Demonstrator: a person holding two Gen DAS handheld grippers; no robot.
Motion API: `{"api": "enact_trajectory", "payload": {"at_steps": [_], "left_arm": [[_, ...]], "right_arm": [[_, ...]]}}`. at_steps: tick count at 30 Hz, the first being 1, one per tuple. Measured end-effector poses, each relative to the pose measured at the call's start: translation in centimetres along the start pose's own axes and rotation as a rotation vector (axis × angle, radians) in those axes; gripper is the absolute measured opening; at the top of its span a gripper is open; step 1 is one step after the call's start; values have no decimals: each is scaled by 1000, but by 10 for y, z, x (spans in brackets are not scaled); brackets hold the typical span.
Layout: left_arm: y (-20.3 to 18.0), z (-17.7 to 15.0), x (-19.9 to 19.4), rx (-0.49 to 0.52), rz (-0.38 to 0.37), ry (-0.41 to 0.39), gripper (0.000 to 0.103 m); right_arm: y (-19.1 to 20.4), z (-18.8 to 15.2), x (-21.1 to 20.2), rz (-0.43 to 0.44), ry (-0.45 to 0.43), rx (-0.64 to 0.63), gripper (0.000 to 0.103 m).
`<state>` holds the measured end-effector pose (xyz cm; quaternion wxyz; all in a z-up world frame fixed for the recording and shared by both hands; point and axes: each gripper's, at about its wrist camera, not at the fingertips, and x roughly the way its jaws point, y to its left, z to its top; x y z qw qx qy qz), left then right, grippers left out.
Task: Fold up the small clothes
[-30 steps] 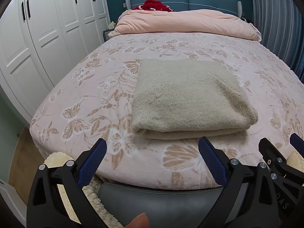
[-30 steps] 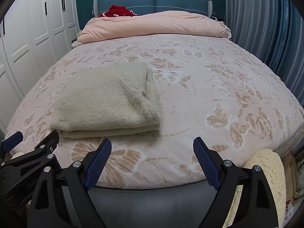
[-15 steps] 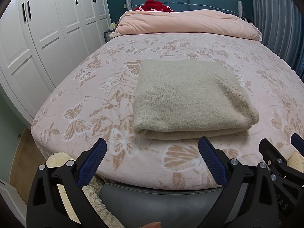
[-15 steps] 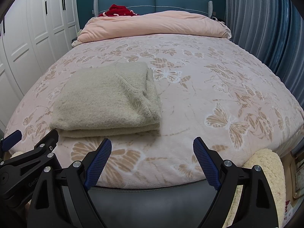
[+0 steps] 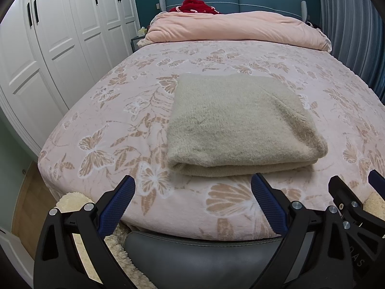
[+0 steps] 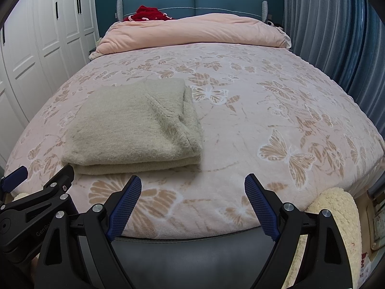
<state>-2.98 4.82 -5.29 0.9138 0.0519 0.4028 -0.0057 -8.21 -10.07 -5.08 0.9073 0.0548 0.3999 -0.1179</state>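
A: Nothing much has moved since a second ago; both views have only drifted slightly over the bed (image 5: 115, 110).
B: And the fold?
A: It looks finished. Beige sweater (image 5: 240, 125) lies near the foot edge, a thick fuzzy rectangle.
B: Tools?
A: Left gripper (image 5: 192, 202) and right gripper (image 6: 192, 202) are released, grasping nothing.

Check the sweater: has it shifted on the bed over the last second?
No. The sweater lies folded over the same butterfly print of the bedspread in both views, with both tongs clear of it.

Butterfly-print bed (image 5: 115, 125) bears folded beige sweater (image 5: 240, 125), pink duvet (image 5: 235, 27).
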Motion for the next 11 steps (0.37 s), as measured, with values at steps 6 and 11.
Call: {"api": "enact_trajectory", "payload": {"at_steps": [6,11], "left_arm": [[-2,-1,1,-2,14,11,95],[-3,-1,0,2,18,4,95]], "right_arm": [[-1,-1,0,0,-1,-1,86],[0,-1,0,-1,-2,-4,86]]}}
